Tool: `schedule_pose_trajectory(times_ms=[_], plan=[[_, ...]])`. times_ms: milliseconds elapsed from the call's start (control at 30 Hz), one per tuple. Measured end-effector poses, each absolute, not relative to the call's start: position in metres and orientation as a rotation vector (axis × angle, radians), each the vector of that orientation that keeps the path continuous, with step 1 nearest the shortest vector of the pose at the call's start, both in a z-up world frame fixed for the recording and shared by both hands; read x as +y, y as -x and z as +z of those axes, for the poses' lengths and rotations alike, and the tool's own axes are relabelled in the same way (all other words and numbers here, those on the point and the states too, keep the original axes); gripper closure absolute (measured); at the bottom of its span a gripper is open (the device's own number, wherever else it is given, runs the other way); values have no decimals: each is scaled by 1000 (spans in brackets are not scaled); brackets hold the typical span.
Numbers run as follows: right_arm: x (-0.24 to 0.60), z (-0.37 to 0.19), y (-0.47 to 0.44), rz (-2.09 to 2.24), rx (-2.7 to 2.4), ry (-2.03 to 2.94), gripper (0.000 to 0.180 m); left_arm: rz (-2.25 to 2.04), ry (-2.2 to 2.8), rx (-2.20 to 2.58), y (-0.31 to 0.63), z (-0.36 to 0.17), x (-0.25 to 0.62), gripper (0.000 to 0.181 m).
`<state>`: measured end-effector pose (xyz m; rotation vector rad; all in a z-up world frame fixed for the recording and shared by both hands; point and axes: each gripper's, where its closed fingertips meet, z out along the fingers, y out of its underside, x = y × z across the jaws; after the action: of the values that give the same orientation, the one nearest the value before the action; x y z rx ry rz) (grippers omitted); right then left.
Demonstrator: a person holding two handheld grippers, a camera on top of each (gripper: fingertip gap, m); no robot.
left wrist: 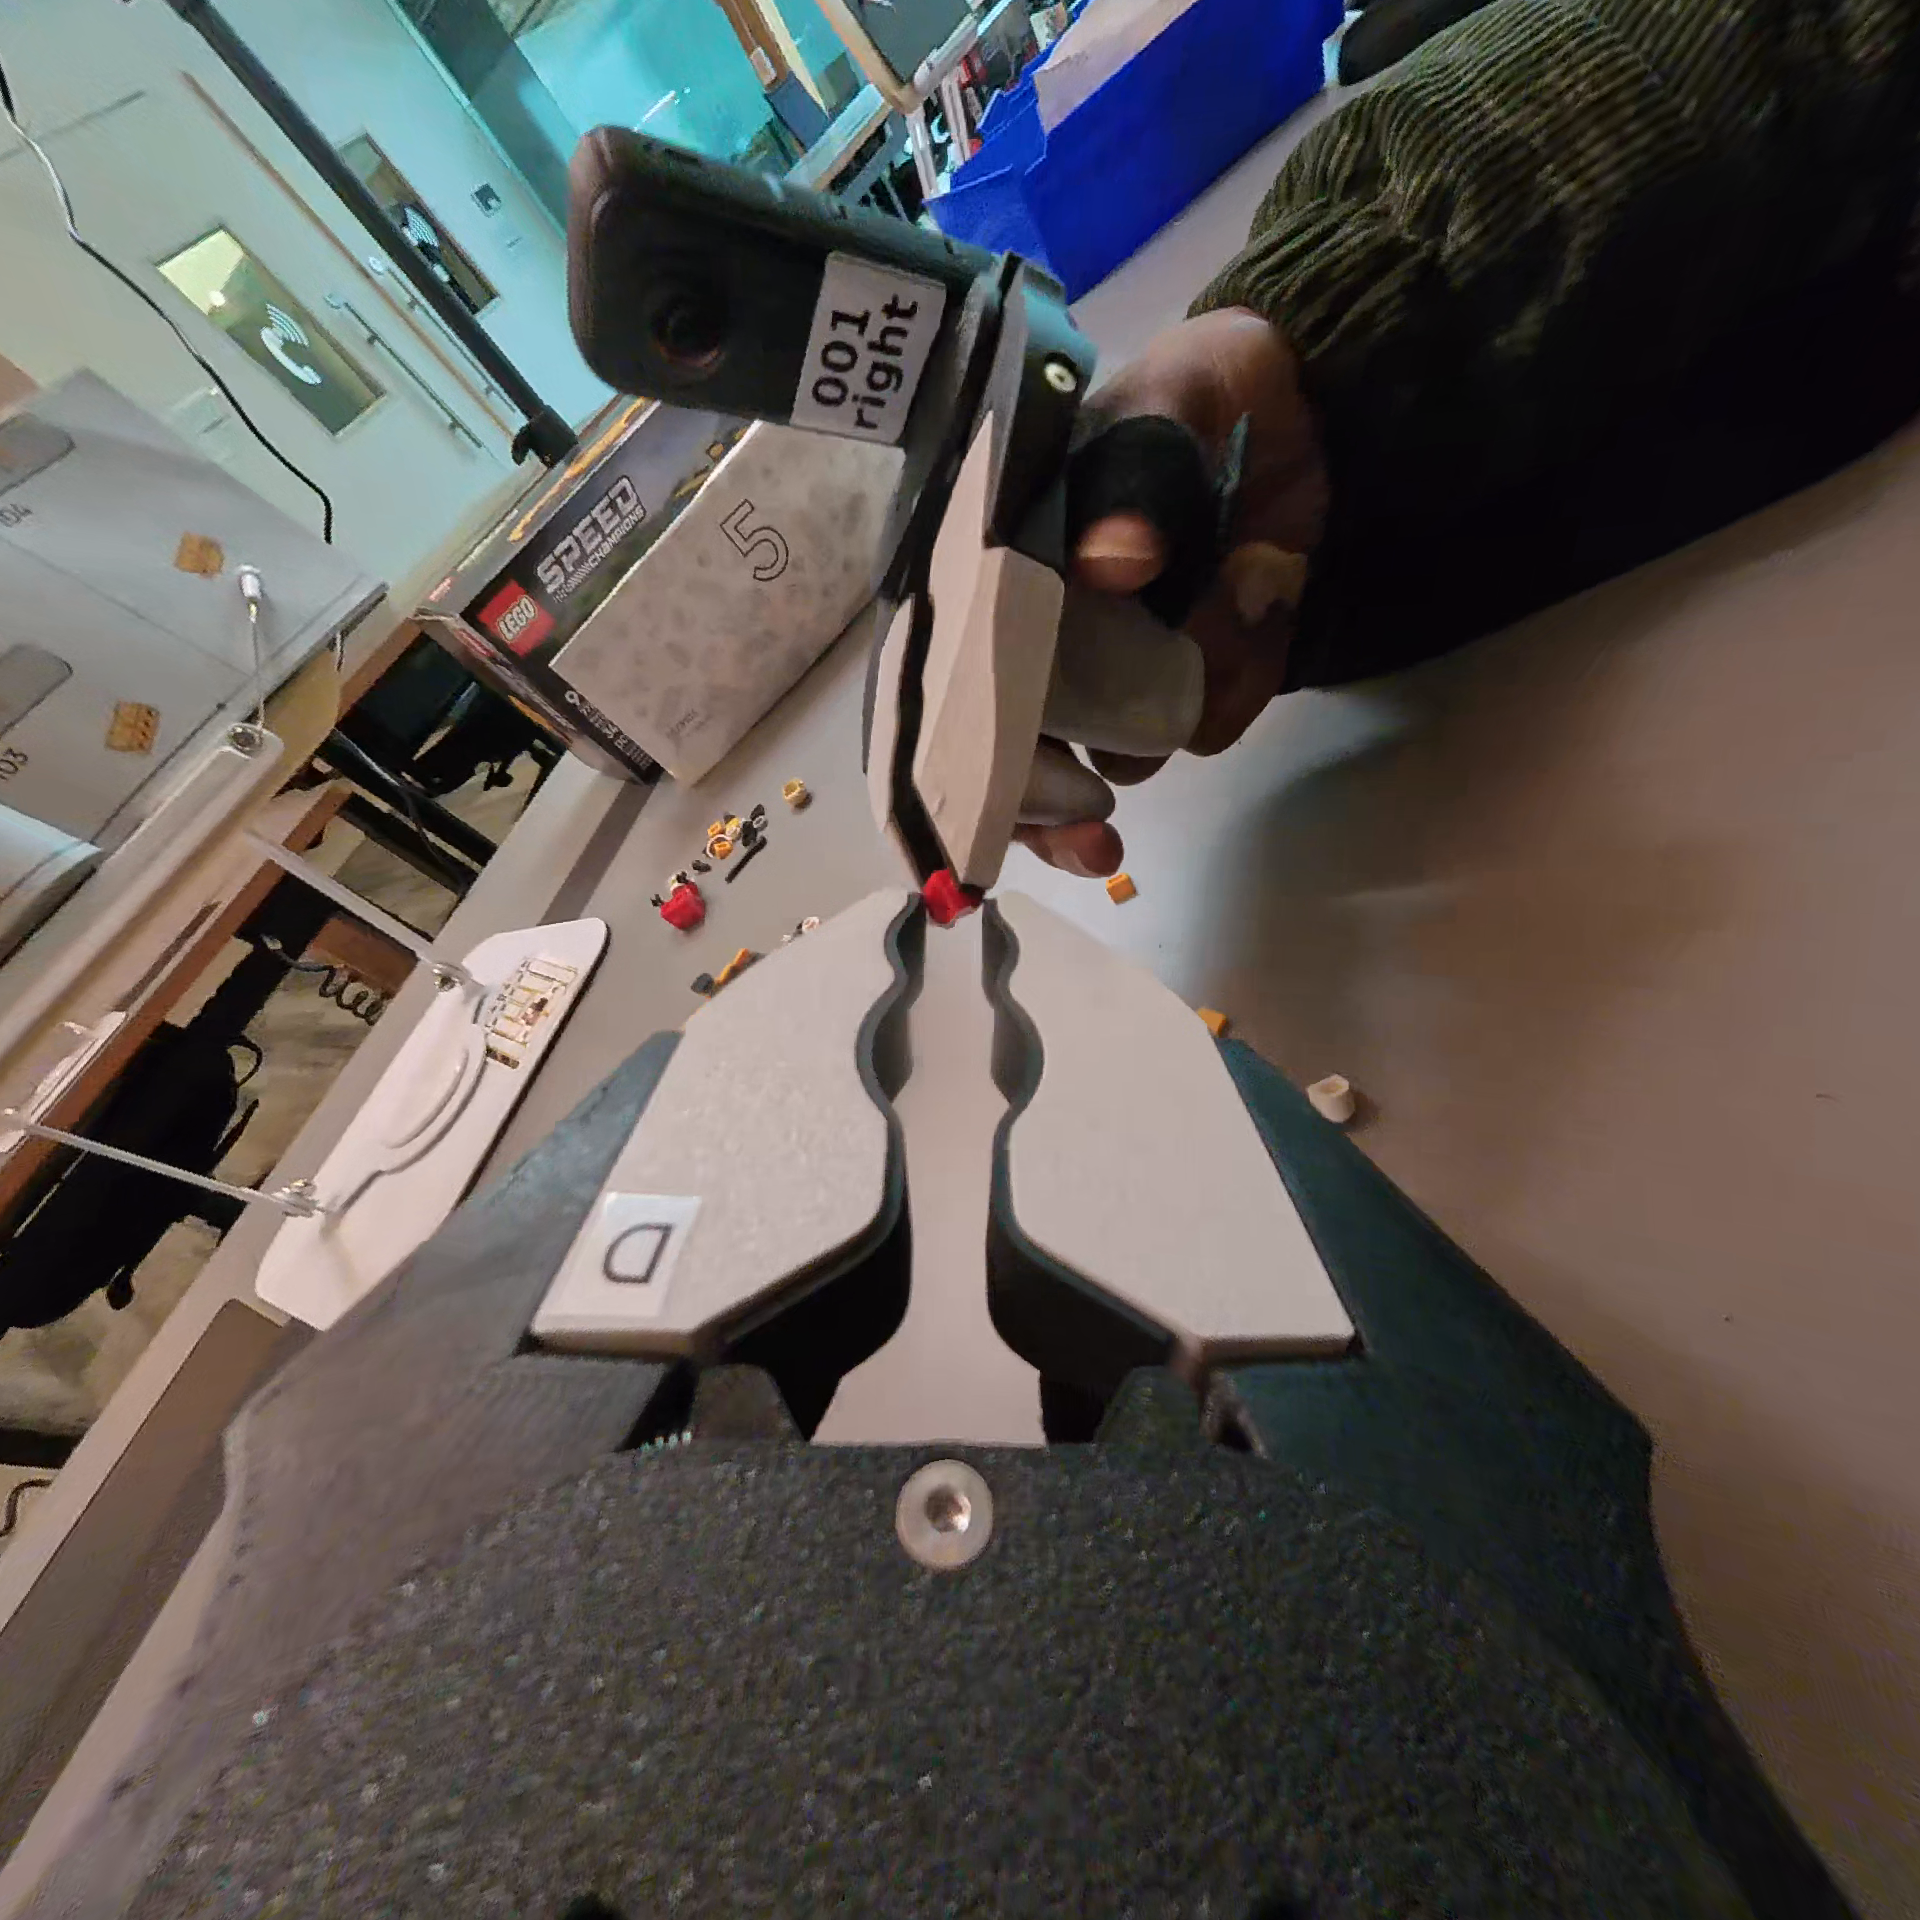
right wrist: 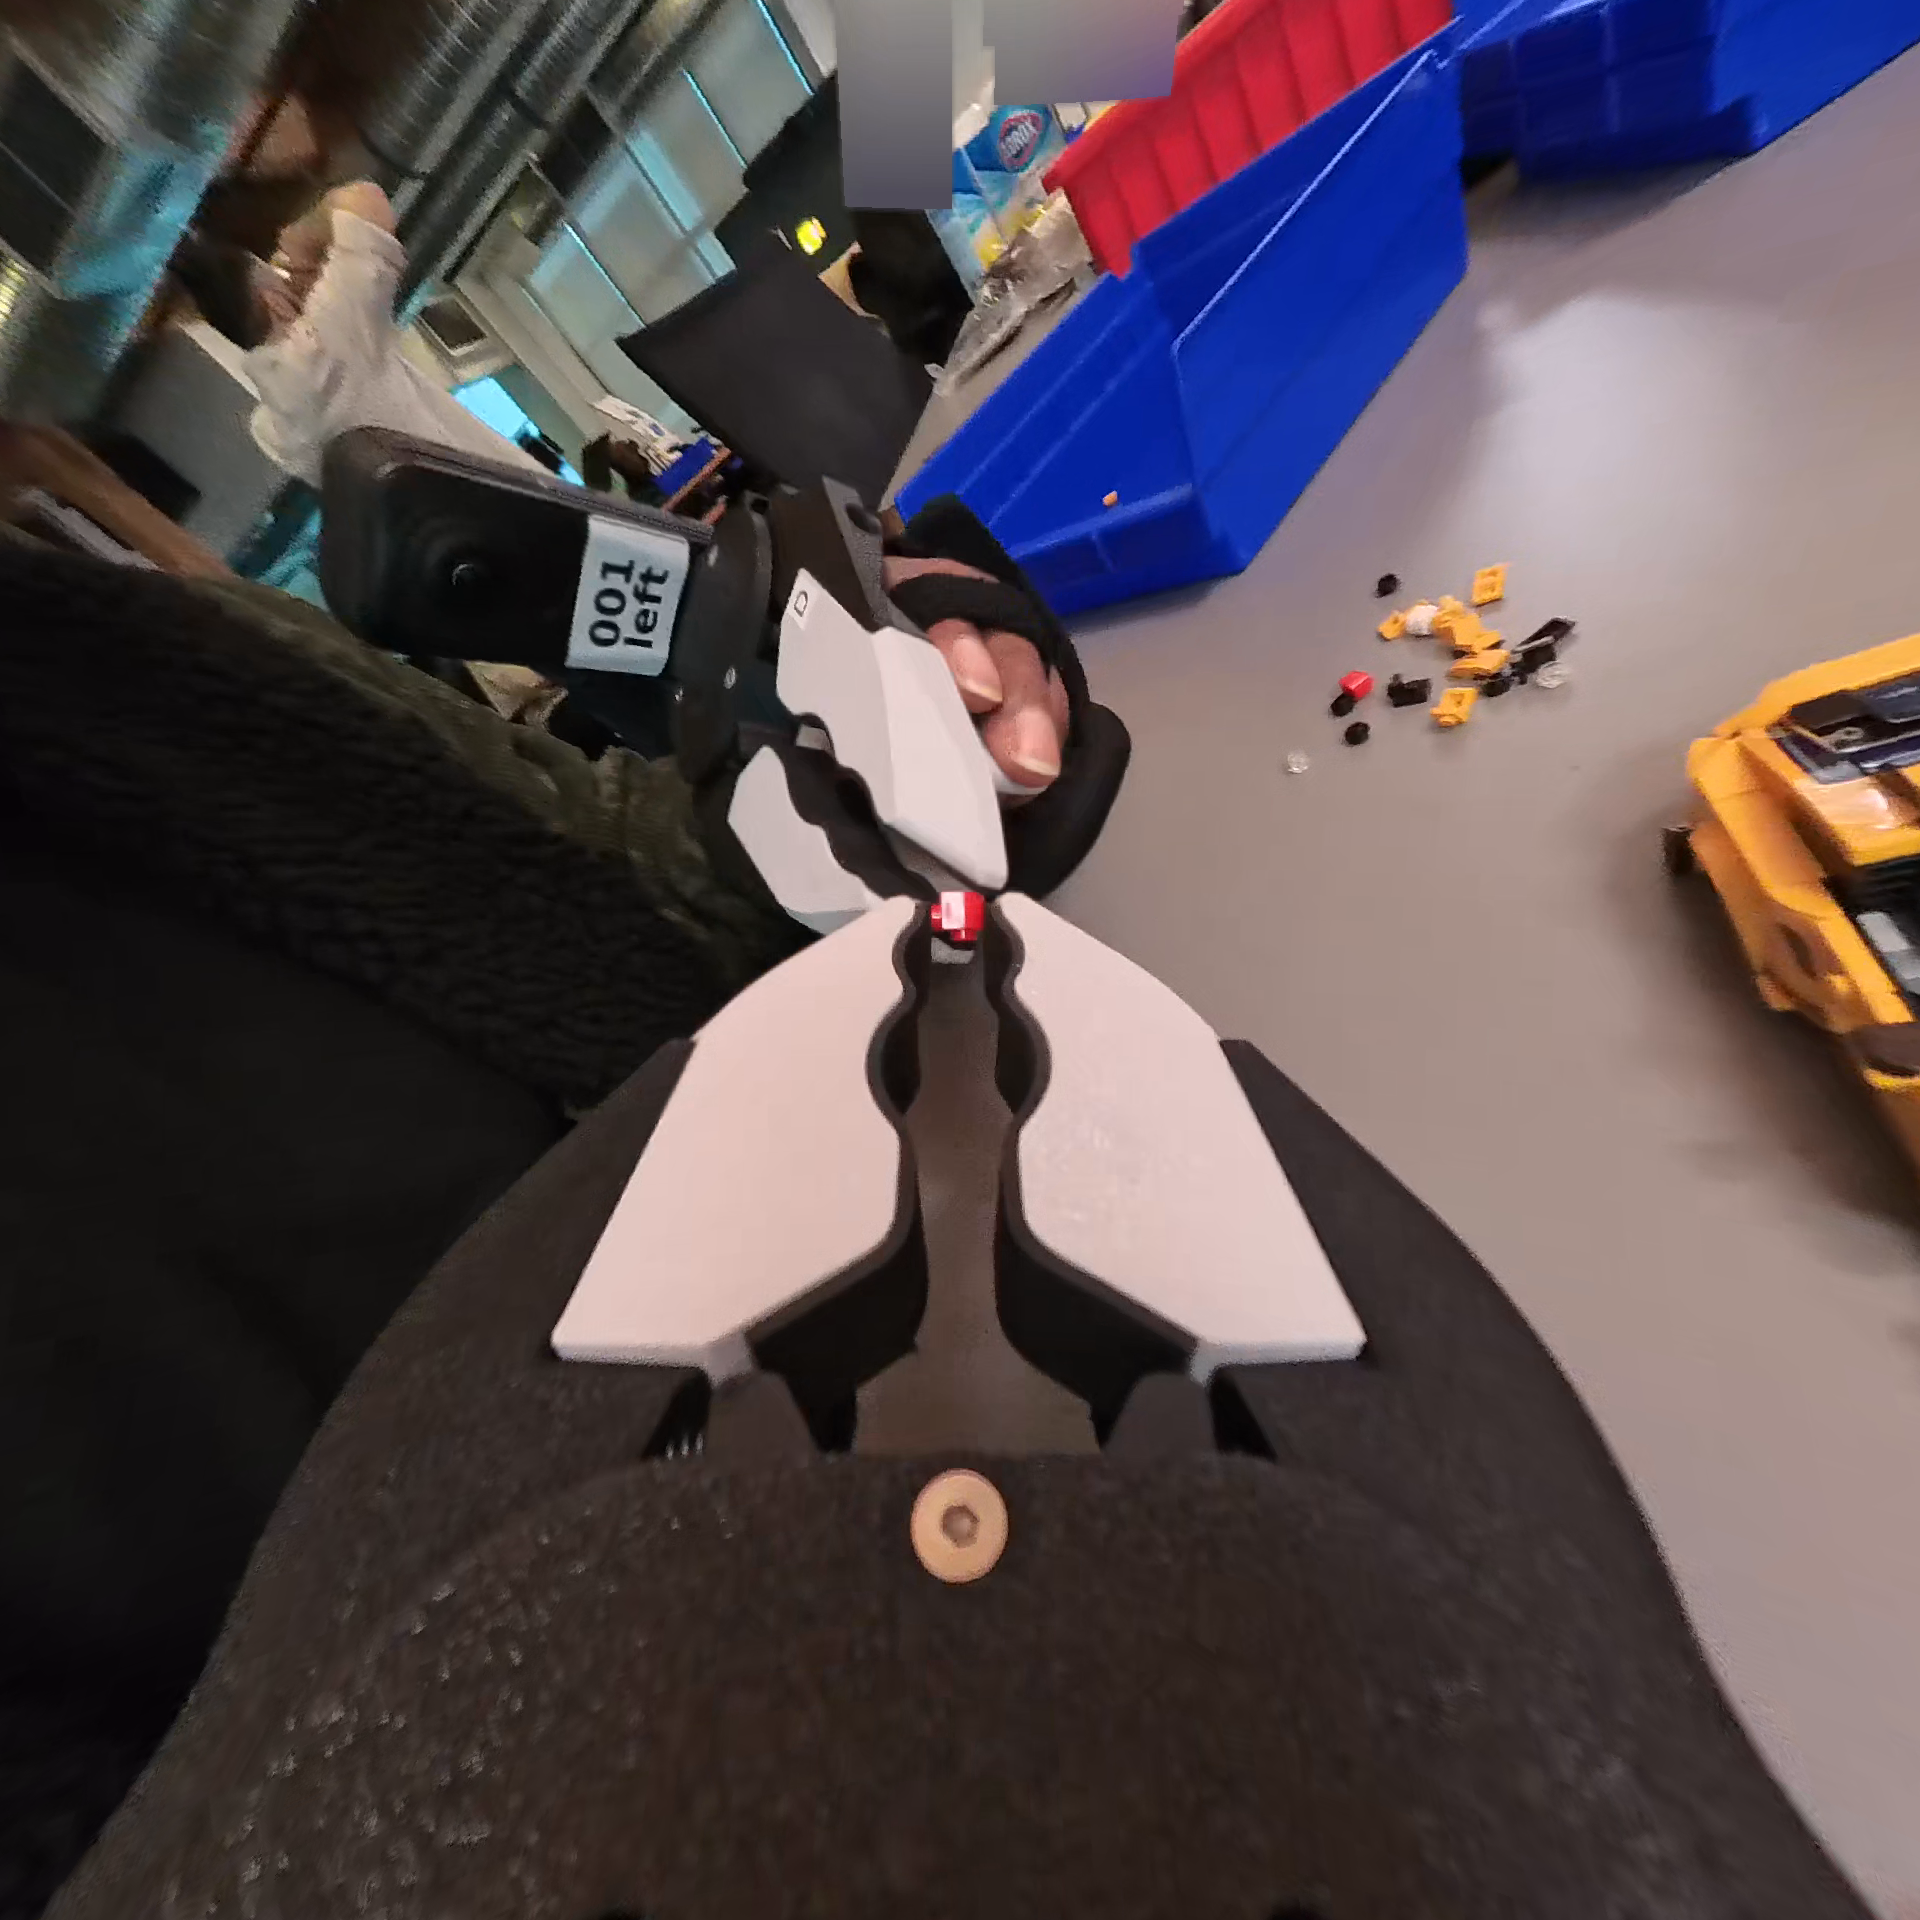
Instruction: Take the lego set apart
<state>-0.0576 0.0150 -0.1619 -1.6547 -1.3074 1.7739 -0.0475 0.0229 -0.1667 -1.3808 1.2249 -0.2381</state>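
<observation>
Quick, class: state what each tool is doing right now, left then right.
Left tool: closed on the small red lego piece.
Right tool: closed on the same small red lego piece, pinching it from the opposite side.

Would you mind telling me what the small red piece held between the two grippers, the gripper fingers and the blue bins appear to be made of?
The red piece looks like hard, glossy moulded plastic with crisp edges. The fingers of the right gripper and left gripper look like matte, grainy pale plastic, possibly 3D-printed. The blue bins look like smooth rigid plastic with a slight sheen.
</observation>
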Motion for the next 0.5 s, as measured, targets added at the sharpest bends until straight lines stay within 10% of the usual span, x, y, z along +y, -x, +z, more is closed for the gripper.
schedule_pose_trajectory(times_ms=[500], plan=[[-15,-248,33,945,-2056,1463,157,65,2205,705,220,-245,86,172]])
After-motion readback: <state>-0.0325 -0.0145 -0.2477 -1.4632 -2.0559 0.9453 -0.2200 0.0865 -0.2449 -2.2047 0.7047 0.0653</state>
